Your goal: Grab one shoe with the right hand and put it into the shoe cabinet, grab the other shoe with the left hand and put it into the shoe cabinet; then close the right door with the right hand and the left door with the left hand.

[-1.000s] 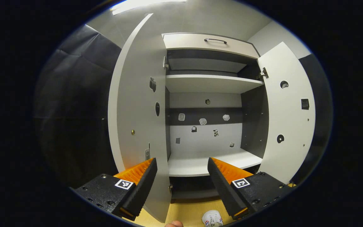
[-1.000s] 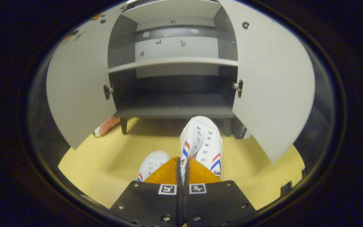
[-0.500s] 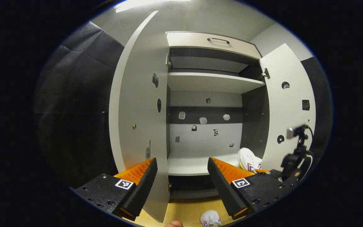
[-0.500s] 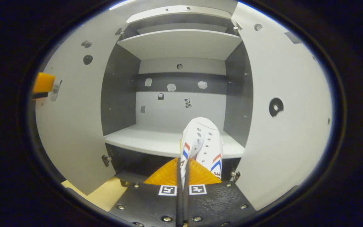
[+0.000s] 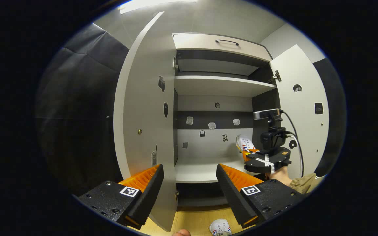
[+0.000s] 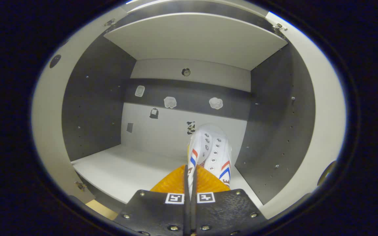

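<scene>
The shoe (image 6: pixel 210 154) hung toe-forward inside the cabinet (image 6: pixel 94 98), above the right end of the white shelf (image 6: pixel 123 167), close to the right side wall. The right gripper (image 6: pixel 189 183) was clenched on it, fingers pressed nearly together on its edge. The other shoe (image 5: pixel 220 227) lay on the floor (image 5: pixel 195 219) before the cabinet. The left gripper (image 5: pixel 189 190) hung spread wide, grasping nothing, beside the open left door (image 5: pixel 143 108). The right door (image 5: pixel 302 108) stood open too.

Shoe (image 6: pixel 210 154) white canvas (metal eyelets); shelf (image 6: pixel 123 170) matt.
</scene>
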`<state>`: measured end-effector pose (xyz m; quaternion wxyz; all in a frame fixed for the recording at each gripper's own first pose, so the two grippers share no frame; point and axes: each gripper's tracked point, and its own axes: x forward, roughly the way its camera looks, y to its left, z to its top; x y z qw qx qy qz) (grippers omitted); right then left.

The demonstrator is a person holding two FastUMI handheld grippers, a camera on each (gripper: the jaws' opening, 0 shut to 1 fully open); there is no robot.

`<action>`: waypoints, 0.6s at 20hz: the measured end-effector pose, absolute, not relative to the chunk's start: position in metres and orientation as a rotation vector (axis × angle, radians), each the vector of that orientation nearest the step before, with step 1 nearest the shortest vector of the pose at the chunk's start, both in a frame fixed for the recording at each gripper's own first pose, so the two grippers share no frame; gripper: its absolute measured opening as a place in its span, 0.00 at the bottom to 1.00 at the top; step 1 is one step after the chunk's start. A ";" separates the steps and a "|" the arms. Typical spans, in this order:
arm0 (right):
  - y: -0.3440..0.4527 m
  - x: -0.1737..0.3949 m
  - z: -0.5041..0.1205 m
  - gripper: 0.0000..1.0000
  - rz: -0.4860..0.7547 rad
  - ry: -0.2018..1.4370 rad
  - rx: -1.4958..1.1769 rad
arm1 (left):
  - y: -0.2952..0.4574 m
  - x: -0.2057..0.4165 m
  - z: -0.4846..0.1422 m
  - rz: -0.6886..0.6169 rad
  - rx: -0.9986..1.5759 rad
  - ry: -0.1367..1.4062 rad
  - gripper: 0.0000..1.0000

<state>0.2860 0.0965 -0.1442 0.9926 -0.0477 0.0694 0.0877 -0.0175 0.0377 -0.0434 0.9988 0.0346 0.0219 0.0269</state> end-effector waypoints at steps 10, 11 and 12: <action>0.095 0.311 -0.186 0.01 0.134 0.249 -0.060 | 0.037 -0.016 -0.047 0.060 0.076 0.045 0.98; 0.091 0.310 -0.183 0.07 0.114 0.235 -0.086 | 0.037 -0.016 -0.048 0.059 0.074 0.049 0.98; 0.087 0.311 -0.178 0.13 0.105 0.216 -0.106 | 0.036 -0.016 -0.051 0.059 0.069 0.055 0.98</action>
